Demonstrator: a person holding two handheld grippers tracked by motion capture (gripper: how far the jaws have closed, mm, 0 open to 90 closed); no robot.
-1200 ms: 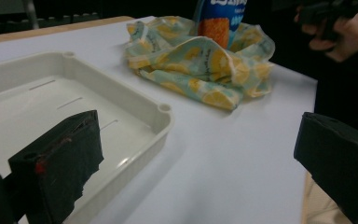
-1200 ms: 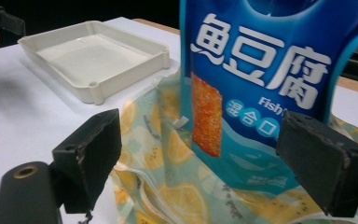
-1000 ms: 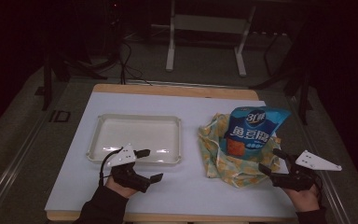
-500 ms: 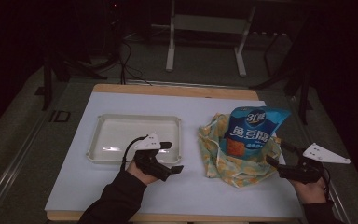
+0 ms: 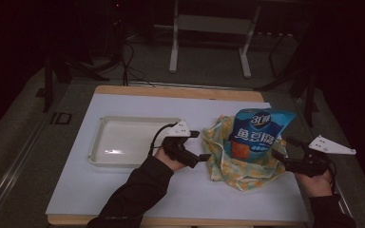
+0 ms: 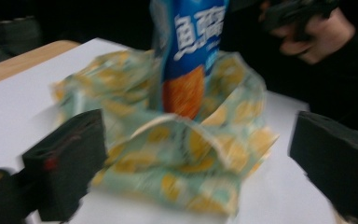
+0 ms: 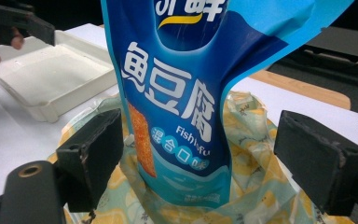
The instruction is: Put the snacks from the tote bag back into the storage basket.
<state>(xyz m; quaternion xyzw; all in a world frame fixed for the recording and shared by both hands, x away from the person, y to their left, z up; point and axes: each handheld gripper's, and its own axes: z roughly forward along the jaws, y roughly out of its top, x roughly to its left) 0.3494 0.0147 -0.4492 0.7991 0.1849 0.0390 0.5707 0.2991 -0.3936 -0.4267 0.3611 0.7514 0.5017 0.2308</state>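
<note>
- Flanking a blue snack bag (image 5: 260, 134) upright in a patterned cloth bag (image 5: 237, 164), left gripper (image 5: 200, 146) and right gripper (image 5: 281, 148) spread their fingers, grasping nothing.
- Nothing yet sits in the white tray (image 5: 97, 147) on the counter (image 5: 138, 194).

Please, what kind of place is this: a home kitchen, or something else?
Probably a lab or recording workspace, not a kitchen. A white board on a wooden table stands alone on grey carpet, metal stand legs and loose black cables sit behind it in the dark, and the person's hands hold camera-fitted grippers.
</note>
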